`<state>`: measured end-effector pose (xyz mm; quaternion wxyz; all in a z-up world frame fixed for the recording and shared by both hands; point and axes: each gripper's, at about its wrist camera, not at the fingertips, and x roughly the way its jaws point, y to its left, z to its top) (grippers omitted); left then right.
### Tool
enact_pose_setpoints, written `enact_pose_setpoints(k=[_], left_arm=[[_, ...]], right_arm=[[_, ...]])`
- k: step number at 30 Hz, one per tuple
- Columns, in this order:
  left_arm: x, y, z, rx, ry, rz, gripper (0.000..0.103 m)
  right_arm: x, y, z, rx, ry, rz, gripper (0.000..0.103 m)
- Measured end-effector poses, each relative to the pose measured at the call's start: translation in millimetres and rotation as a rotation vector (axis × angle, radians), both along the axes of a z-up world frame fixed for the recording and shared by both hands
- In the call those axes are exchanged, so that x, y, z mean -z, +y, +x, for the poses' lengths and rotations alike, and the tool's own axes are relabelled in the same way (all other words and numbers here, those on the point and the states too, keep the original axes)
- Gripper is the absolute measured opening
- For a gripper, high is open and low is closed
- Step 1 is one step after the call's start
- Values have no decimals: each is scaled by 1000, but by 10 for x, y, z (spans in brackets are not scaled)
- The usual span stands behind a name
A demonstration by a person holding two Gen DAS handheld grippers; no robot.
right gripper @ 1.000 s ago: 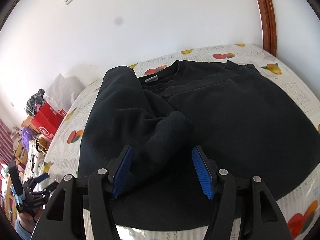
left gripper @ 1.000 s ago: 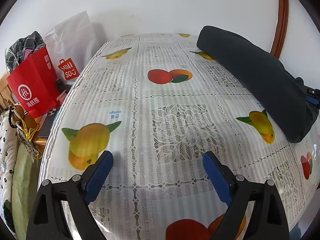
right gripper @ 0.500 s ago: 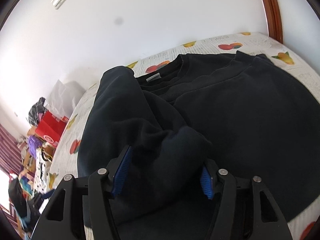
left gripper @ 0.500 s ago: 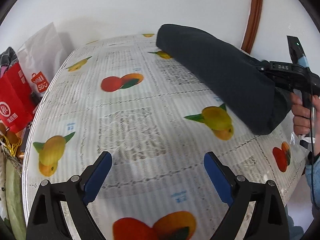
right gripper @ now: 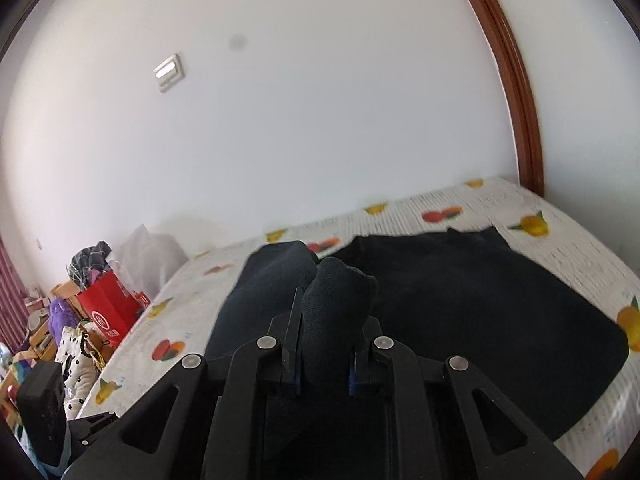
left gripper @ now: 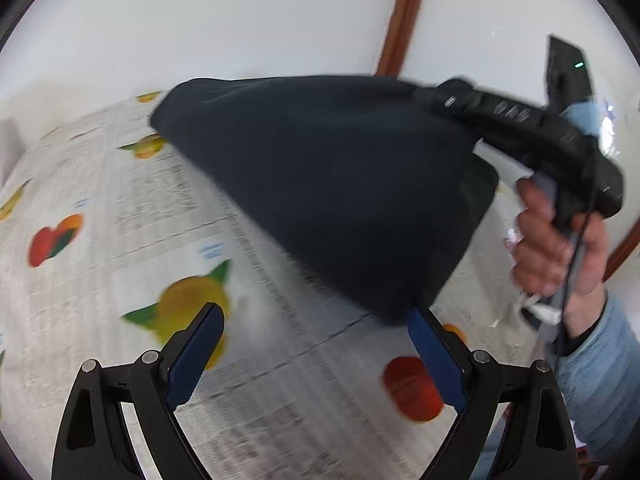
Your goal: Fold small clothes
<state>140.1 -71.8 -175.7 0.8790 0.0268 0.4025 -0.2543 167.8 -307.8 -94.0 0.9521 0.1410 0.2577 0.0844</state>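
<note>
A black sweatshirt [right gripper: 480,292] lies spread on the fruit-print tablecloth [right gripper: 500,204]. The jaws of my right gripper [right gripper: 332,320] are closing, and its pads press on the bunched sleeve cuff [right gripper: 340,284], which stands up between them. In the left wrist view the sweatshirt [left gripper: 340,184] rises in a slope toward the right gripper, held by a person's hand [left gripper: 556,240] in a blue sleeve. My left gripper [left gripper: 314,316] is open above the tablecloth [left gripper: 100,184], with its right pad [left gripper: 432,356] just below the garment's near lower corner. Nothing is between its fingers.
A red paper bag [right gripper: 106,312], a white plastic bag [right gripper: 152,256] and assorted clutter stand off the table's left side. A brown wooden door frame [right gripper: 516,92] runs up the white wall at the right. The table's near edge curves close under both grippers.
My right gripper has closed on the sleeve cuff and raised it. The left gripper has swung to the right, from bare tablecloth to the sweatshirt's near corner, staying open.
</note>
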Motion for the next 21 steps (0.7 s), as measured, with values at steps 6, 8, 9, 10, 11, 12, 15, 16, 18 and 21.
enact_pose_setpoints(k=[6, 8, 9, 10, 11, 12, 15, 16, 18, 21], left_arm=[[74, -264, 13, 1, 8, 7, 84], [125, -304, 39, -32, 12, 40, 63], [149, -301, 59, -37, 26, 34, 56], [171, -282, 82, -38, 47, 9, 44], [179, -277, 92, -43, 57, -15, 37], [171, -243, 87, -59, 59, -41, 33], [127, -192, 64, -108, 9, -9, 20], [114, -135, 81, -126, -2, 1, 18], [94, 86, 133, -170, 1, -14, 15], [74, 426, 176, -239, -2, -15, 11]], right_arm=[[416, -154, 27, 6, 96, -1, 16], [470, -150, 43, -2, 121, 2, 16], [477, -144, 46, -5, 127, -1, 16], [477, -128, 54, -10, 136, -10, 16], [470, -103, 67, -15, 143, -18, 16], [473, -80, 97, -24, 156, -29, 16], [449, -22, 173, -43, 157, -26, 15], [456, 25, 217, -51, 163, -22, 15], [476, 158, 322, -77, 182, -25, 15], [467, 407, 413, -122, 183, -25, 15]])
